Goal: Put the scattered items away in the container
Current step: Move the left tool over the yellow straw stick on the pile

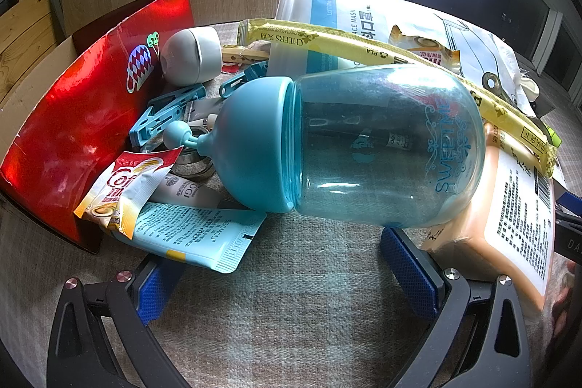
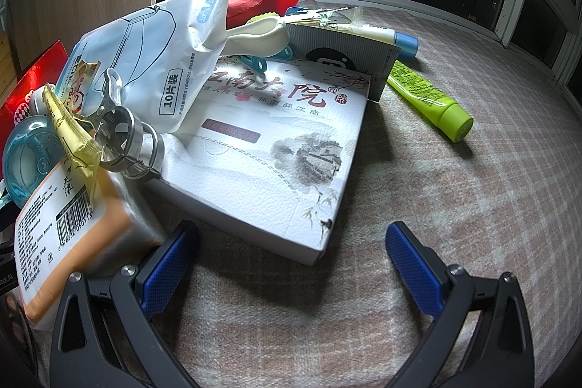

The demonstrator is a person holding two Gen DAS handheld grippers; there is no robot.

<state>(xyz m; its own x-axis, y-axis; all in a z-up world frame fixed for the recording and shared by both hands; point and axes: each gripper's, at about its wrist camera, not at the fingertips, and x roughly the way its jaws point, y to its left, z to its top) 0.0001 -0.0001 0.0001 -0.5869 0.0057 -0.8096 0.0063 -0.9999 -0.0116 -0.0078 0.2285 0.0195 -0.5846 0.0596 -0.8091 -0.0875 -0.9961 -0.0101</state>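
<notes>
We hold the left gripper (image 1: 287,264) tilted down, fingers spread wide and empty, just short of the blue bottle (image 1: 349,148) lying beside the red container (image 1: 72,119). Our right gripper (image 2: 291,264) gapes too, before the white box (image 2: 276,148); bare cloth (image 2: 473,206) lies rightward, perhaps clear beyond.

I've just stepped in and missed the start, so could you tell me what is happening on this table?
A person holds a claw in each hand over a pile of clutter, and neither has picked anything up yet. The left claw stands wide open just in front of a blue bottle lying on its side, next to a red box. The right claw is also open and empty, facing a white tissue pack, with a green tube lying apart on the cloth.
</notes>
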